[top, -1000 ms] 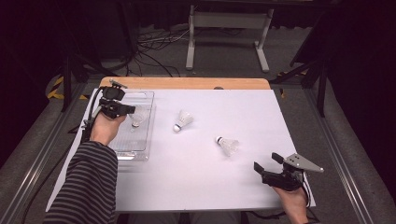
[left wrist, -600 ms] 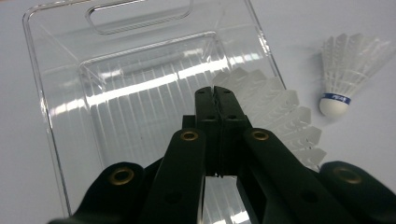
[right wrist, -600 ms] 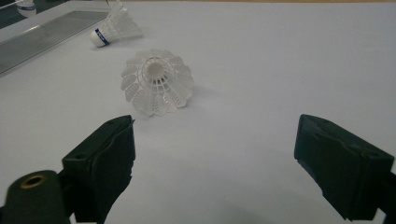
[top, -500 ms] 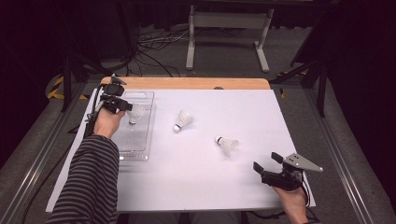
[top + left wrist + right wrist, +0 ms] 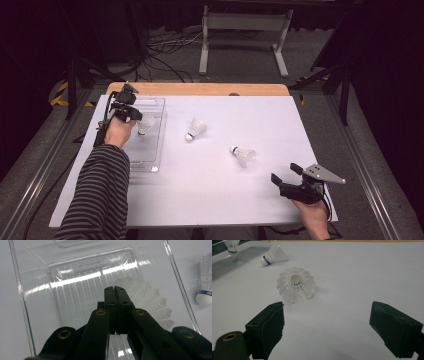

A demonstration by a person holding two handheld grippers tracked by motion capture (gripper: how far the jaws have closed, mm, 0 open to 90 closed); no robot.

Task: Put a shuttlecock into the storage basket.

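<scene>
Over the clear plastic tray at the left side of the white table, the person's left gripper hangs with its two black jaws clamped tight together; in the left gripper view they meet with no gap, and a white shuttlecock shows just behind and beside them, its feathered skirt fanned out against the tray floor. Whether the jaws pinch an edge of that skirt cannot be told. From above, this shuttlecock sits inside the tray, right by the left hand. A second shuttlecock lies on its side on the bare table just to the right of the tray, cork end toward the person. A third shuttlecock lies farther right, near the right gripper, which rests low at the table's near right corner with its jaws spread wide and nothing between them. In the right gripper view that third shuttlecock lies ahead of the open jaws, apart from both.
</scene>
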